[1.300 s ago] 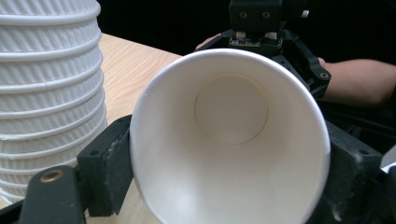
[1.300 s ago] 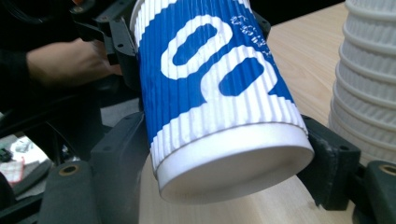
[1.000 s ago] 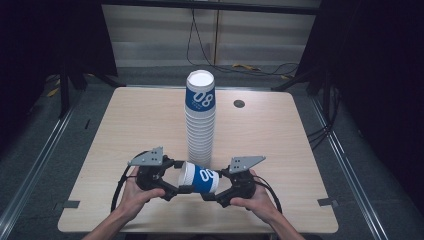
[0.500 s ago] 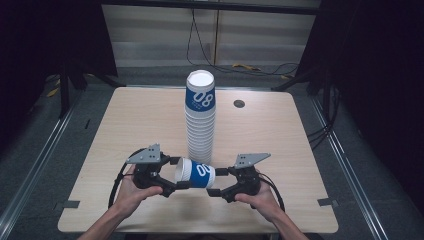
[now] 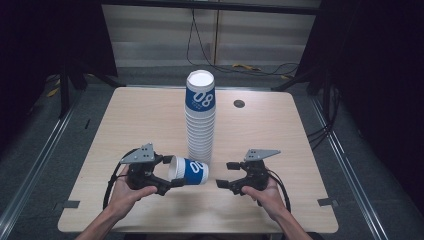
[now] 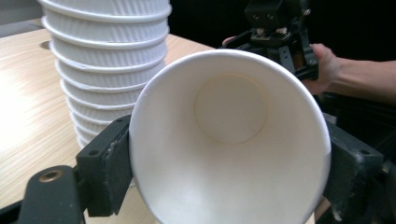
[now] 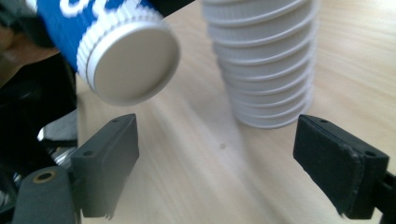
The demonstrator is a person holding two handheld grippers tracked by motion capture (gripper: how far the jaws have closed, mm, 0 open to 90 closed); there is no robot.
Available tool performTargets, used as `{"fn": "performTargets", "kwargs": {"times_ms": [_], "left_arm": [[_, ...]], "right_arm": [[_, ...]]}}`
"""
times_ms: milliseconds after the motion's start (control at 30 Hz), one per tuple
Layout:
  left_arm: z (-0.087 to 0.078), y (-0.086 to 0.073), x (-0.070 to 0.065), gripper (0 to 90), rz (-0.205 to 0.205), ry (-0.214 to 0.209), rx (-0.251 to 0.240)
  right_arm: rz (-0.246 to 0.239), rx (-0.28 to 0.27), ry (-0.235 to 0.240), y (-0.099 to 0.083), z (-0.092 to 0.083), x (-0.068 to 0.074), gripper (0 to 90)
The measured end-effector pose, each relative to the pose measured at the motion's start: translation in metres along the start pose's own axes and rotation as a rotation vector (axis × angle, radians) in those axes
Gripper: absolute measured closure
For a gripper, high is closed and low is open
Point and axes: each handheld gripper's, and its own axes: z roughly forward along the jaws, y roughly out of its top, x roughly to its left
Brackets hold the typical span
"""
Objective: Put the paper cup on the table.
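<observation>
The left gripper (image 5: pixel 172 176) is clamping 1 cup (image 5: pixel 190 171) sideways by its rim, beside the stack (image 5: pixel 200 122); the right gripper (image 5: pixel 226 174), jaws just spreading wide and empty, is leaving the cup's base free.

Left gripper (image 5: pixel 172 172) clamped, right gripper (image 5: pixel 224 174) just opening, empty

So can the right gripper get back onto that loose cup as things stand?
Probably yes. The right gripper is open and empty, facing the cup's base across bare table; the left gripper clamps only the rim end.
</observation>
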Motion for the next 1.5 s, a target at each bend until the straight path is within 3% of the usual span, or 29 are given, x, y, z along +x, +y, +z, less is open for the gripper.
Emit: {"fn": "performTargets", "kwargs": {"times_ms": [133, 300, 400, 633, 700, 833, 1033, 1133, 1433, 1500], "left_arm": [[-0.005, -0.001, -0.001, 17.1, -0.011, 0.014, 0.013], [-0.012, 0.000, 0.002, 17.2, -0.019, 0.014, 0.064], [-0.016, 0.000, 0.006, 17.2, -0.018, 0.035, 0.085], [-0.025, -0.003, 0.019, 17.2, -0.055, 0.086, 0.124], [-0.027, -0.003, 0.021, 17.2, -0.085, 0.088, 0.127], [-0.029, -0.002, 0.024, 17.2, -0.070, 0.133, 0.176], [-0.036, -0.002, 0.033, 17.3, -0.087, 0.174, 0.211], [-0.040, 0.002, 0.035, 17.3, -0.073, 0.204, 0.235], [-0.050, 0.019, 0.040, 17.6, -0.074, 0.227, 0.285], [-0.049, 0.021, 0.041, 17.5, -0.055, 0.241, 0.303]], "right_arm": [[0.015, -0.028, -0.022, 0.001, -0.005, -0.003, 14.8], [0.011, -0.012, -0.048, 0.003, -0.006, -0.001, 14.7], [0.016, -0.009, -0.060, 0.003, -0.006, -0.001, 14.6], [0.025, -0.007, -0.074, 0.003, -0.007, -0.003, 14.5], [0.026, -0.005, -0.074, 0.003, -0.007, -0.003, 14.5], [0.027, -0.005, -0.076, 0.003, -0.007, -0.003, 14.6], [0.023, 0.000, -0.080, 0.004, -0.007, -0.004, 15.2], [0.020, 0.000, -0.084, 0.004, -0.006, -0.005, 14.8], [0.018, 0.009, -0.063, 0.005, -0.002, -0.005, 15.7], [0.017, 0.013, -0.059, 0.005, -0.002, -0.004, 15.7]]}}
